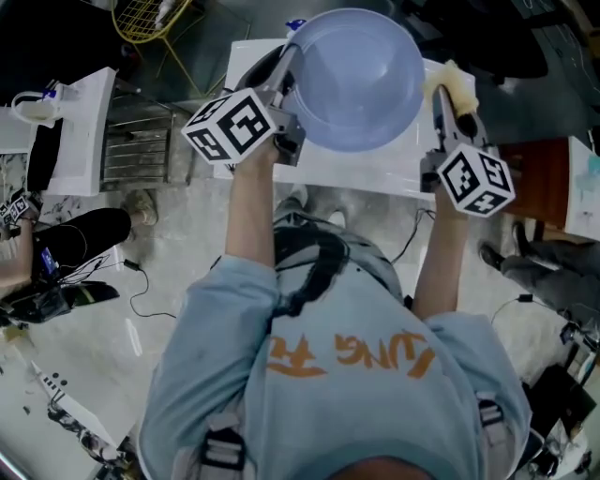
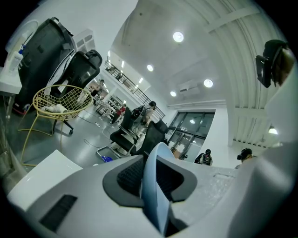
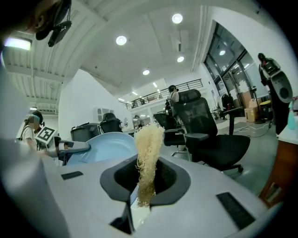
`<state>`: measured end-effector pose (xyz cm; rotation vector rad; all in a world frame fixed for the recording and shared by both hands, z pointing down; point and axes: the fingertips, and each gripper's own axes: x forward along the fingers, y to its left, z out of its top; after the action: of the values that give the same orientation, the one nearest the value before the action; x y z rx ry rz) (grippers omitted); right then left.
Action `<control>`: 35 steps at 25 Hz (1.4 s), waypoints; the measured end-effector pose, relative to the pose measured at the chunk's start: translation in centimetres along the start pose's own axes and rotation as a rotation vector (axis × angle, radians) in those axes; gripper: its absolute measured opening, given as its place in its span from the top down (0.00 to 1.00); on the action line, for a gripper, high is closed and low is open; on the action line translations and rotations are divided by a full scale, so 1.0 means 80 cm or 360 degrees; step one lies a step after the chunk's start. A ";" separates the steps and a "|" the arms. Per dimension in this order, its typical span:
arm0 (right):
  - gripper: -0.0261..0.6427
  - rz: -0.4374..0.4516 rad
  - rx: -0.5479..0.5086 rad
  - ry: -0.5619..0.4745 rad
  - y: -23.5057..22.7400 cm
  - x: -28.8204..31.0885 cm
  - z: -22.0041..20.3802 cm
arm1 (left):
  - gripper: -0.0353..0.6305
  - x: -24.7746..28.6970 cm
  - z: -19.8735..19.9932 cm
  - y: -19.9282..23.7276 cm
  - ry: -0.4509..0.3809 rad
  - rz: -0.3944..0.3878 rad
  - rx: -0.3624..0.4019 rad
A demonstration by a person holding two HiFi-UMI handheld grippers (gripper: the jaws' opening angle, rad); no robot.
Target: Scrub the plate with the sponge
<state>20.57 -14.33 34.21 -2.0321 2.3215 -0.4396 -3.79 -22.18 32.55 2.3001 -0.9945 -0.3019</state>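
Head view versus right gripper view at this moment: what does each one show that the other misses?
Only the head view: the white table, the yellow wire chair and the person's blue top. Only the right gripper view: the black office chair and the ceiling lights. Both: the blue plate clamped at its rim by the left gripper, and the sponge pinched in the right gripper.

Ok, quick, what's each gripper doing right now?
Left gripper: closed on the rim of the plate.
Right gripper: closed on the sponge.
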 end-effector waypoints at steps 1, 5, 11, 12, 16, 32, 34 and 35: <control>0.90 -0.0027 0.0016 -0.0026 -0.007 -0.006 0.002 | 0.85 0.000 -0.003 -0.003 0.0002 -0.0002 0.0001; 0.90 -0.0097 0.0063 -0.0071 -0.028 -0.024 0.007 | 0.85 0.000 -0.005 -0.014 -0.0015 -0.0011 0.0017; 0.90 -0.0188 0.0137 -0.0106 -0.058 -0.045 0.006 | 0.85 0.008 -0.008 -0.038 0.0002 -0.0038 0.0019; 0.90 -0.0197 0.0144 -0.0105 -0.060 -0.048 0.004 | 0.85 0.010 -0.008 -0.041 0.0008 -0.0043 0.0026; 0.90 -0.0253 0.0190 -0.0091 -0.077 -0.077 -0.011 | 0.85 0.018 -0.021 -0.060 0.0051 -0.0061 0.0020; 0.90 -0.0528 0.0368 -0.0127 -0.185 -0.205 -0.039 | 0.85 0.081 -0.146 -0.183 0.0290 -0.0257 -0.0094; 0.90 -0.0547 0.0371 -0.0100 -0.192 -0.210 -0.045 | 0.85 0.082 -0.163 -0.182 0.0310 -0.0226 -0.0127; 0.90 -0.0556 0.0373 -0.0077 -0.194 -0.214 -0.049 | 0.85 0.081 -0.173 -0.180 0.0327 -0.0205 -0.0155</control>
<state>37.36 1.43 38.65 -2.2966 1.7881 -0.6305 14.96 -13.06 34.84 2.2575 -0.7162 -0.1585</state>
